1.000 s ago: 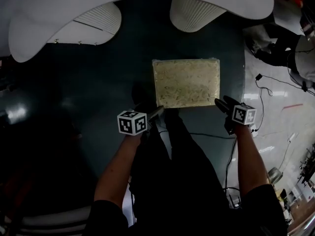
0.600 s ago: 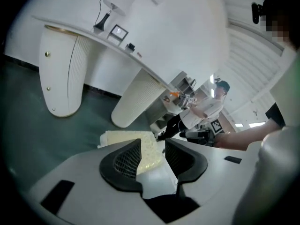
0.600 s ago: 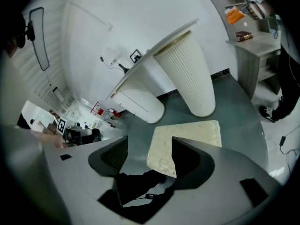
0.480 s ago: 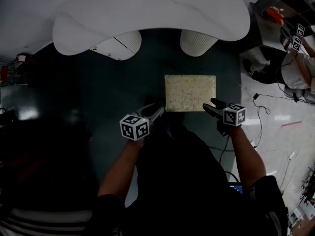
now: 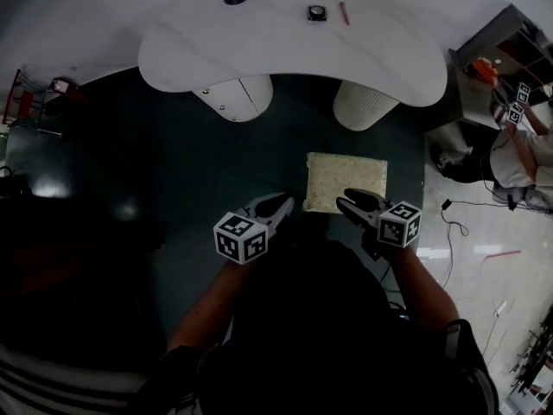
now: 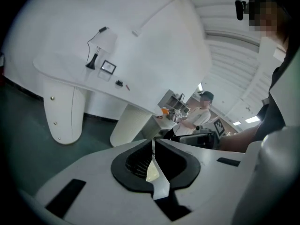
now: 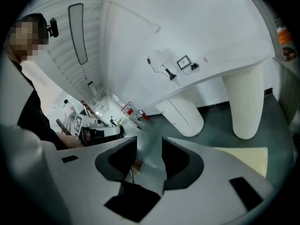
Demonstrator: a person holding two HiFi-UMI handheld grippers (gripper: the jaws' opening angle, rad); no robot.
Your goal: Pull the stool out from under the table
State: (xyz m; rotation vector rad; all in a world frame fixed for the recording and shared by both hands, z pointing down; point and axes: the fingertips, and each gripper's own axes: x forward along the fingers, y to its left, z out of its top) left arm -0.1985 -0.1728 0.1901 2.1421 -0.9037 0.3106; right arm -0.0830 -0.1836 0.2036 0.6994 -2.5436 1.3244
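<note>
Both tools have risen from beside the stool (image 5: 346,182), and the head view now takes in far more of the white bench (image 5: 294,50), so the stool looks smaller than before.

On the left, the left tool (image 5: 285,204) hangs over dark floor (image 5: 173,197), just left of the stool's near corner. Its jaws have just been closing and now meet, with nothing between them.

The stool, a cream rectangular seat, stands on the floor ahead of and below both tools. It is clear of the bench's front edge, with a strip of floor between it and the ribbed right bench leg (image 5: 365,104). Its slightly longer side runs left to right, roughly along the bench front.

The right tool (image 5: 344,201) is the nearer one, its tips over the stool's near edge. Its jaws have just been closing too and stand partly apart, empty.

The pull looks finished; any further tug would mean reaching down and forward again.
</note>
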